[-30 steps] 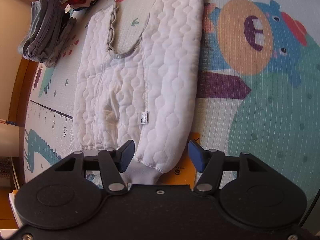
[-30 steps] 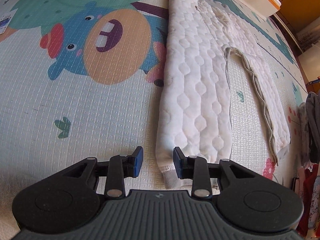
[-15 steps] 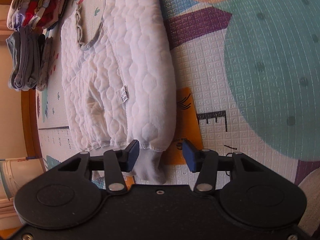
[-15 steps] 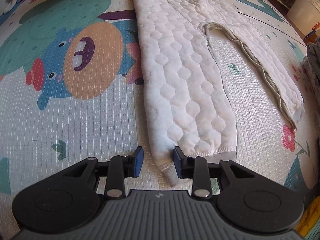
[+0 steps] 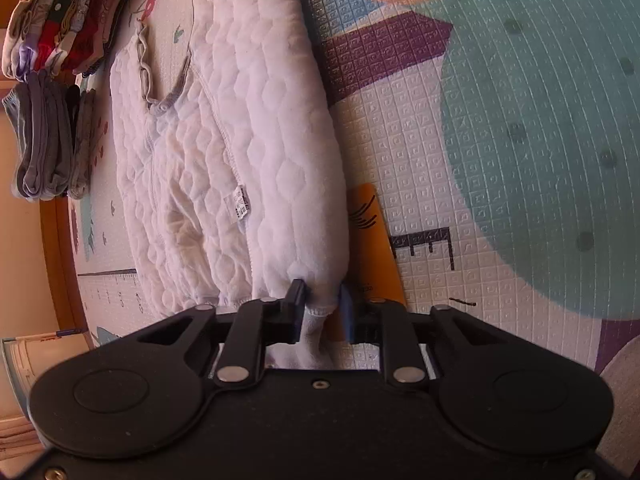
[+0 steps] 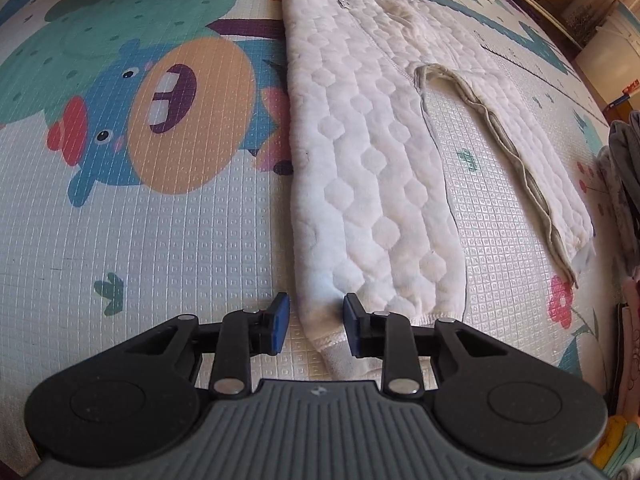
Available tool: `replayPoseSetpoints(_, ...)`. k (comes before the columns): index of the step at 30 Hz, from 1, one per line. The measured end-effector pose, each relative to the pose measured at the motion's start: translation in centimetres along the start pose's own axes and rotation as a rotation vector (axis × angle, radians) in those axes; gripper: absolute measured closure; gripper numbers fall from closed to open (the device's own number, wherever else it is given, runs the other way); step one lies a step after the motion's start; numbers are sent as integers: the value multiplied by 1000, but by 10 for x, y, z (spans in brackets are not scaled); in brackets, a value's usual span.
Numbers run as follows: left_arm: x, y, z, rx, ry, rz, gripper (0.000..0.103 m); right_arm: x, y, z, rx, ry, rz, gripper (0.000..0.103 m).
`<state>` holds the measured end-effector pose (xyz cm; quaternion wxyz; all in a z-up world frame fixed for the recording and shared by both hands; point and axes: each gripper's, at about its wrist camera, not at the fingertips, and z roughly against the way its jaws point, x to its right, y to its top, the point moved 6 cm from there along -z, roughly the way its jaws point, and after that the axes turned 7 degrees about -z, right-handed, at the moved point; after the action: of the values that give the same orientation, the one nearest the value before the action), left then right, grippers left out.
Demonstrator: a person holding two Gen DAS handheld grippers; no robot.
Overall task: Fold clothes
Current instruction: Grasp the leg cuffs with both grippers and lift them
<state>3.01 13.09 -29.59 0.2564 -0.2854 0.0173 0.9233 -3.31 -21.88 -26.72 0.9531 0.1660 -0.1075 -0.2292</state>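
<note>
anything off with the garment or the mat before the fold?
Mostly fine. The white quilted garment lies flat on the play mat; only its grey-trimmed strip lies wavy and twisted. A care tag sticks out, so it may be inside out.

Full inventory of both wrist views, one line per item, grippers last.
quilted garment: 1, white with grey trim, flat on the mat, between both grippers
care tag: 1, white, on garment seam
play mat: 1, cartoon print, under everything
folded grey clothes: 1 stack, mat edge
folded colourful clothes: 1 stack, beside the grey stack
orange card: 1, partly under the garment end
left gripper: black, blue pads, jaws just closed, pinching one cuff
right gripper: black, blue pads, jaws closing around the other cuff, gap on one side
</note>
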Motion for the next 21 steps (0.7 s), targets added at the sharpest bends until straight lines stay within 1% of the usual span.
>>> replayPoseSetpoints(1,-1,0,1,2,-7,12,95,3,1,0,-4,8,-23,91)
replayPoseSetpoints(3,-7,1,7,10,-14,53,97,10,4,2,0,32,-74,95)
replayPoseSetpoints(7,-29,-3,22,25,-27,200,97,24,11,18,44,50,-153,95)
replayPoseSetpoints(10,-48,-7,30,38,-30,291,97,42,20,36,79,42,-215,95)
replayPoseSetpoints(14,-85,-14,36,61,-28,436,98,84,37,59,130,-1,-299,96)
replayPoseSetpoints(17,-112,-23,38,83,-23,539,98,123,53,77,168,-30,-367,96)
replayPoseSetpoints(21,-142,-41,38,106,-26,685,98,174,78,93,190,-55,-428,96)
